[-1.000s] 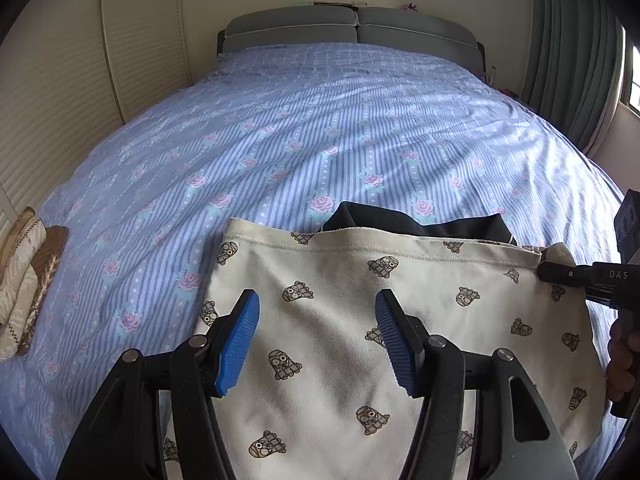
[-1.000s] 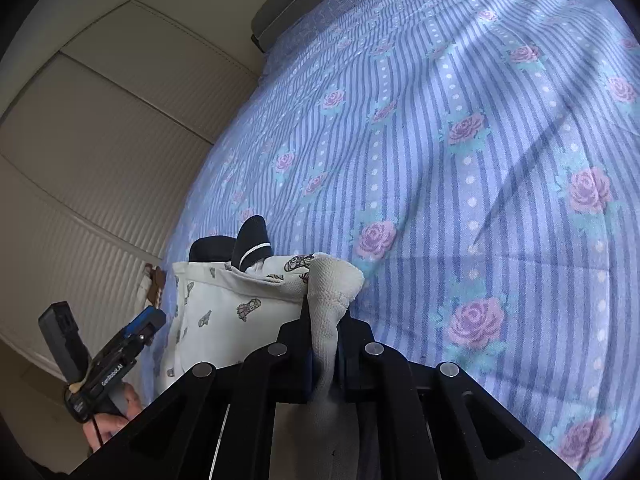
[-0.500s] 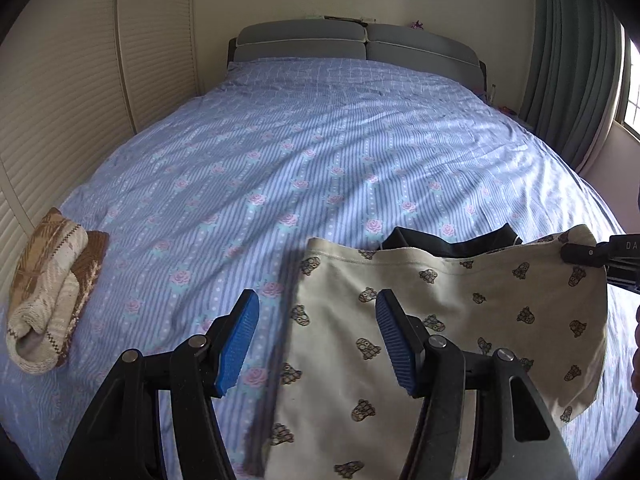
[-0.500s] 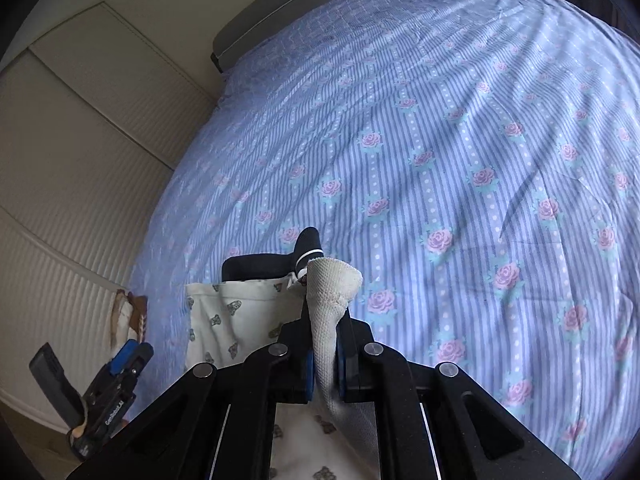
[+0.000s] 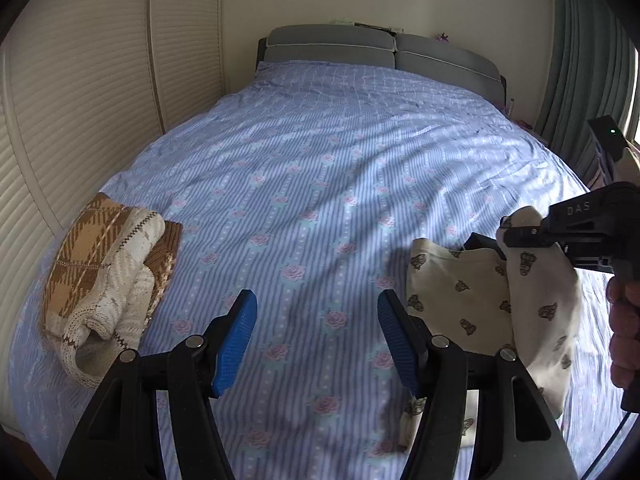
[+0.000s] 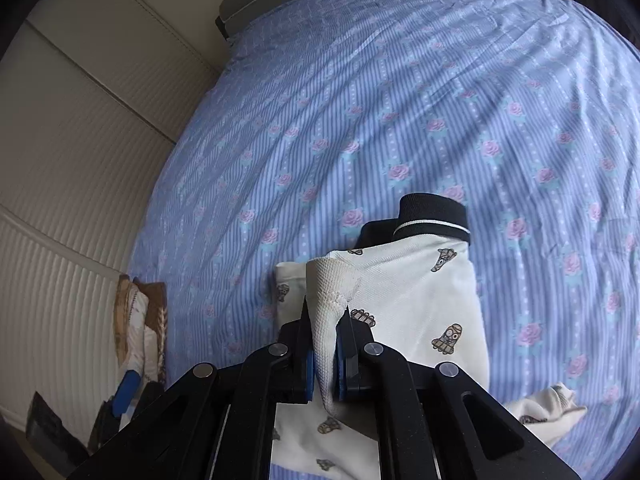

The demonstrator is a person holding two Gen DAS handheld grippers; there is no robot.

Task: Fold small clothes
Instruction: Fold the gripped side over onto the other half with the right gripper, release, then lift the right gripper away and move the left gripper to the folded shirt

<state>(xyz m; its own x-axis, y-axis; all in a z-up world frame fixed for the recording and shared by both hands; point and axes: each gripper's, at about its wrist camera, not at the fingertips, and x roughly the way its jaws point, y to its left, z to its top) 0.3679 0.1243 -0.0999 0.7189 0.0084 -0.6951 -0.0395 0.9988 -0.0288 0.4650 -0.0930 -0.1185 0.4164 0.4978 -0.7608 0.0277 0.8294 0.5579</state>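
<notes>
1. The right hand-held gripper (image 6: pixel 324 354) is pressed together on a bunched fold of the cream printed shirt (image 6: pixel 416 304); the cloth rises between the blue pads and drapes down on both sides of it.
2. The left hand-held gripper (image 5: pixel 314 338) stands spread with nothing between its blue pads (image 5: pixel 234 340); only the bedsheet shows through the gap.
3. The shirt hangs from the right hand-held gripper, its dark ribbed collar (image 6: pixel 434 216) on the far side; whether its lower part touches the bed (image 5: pixel 340 168) cannot be told.
4. The striped, rose-patterned sheet spreads wide and bare ahead of both tools, up to the grey headboard (image 5: pixel 380 50).
5. Along the left edge of the bed a louvred wall (image 5: pixel 80 100) runs close; a green curtain (image 5: pixel 584 52) closes in the right side.
6. A folded brown-and-cream knit (image 5: pixel 108 276) lies near the left edge of the bed, well apart from the shirt.
7. The left wrist view alone shows the right tool from the side, with the person's fingers (image 5: pixel 624 332) on its handle and the shirt hanging beneath it.
8. The right wrist view alone shows the pinch itself and the collar plainly; the left tool appears there only as a blue pad at the lower left.
</notes>
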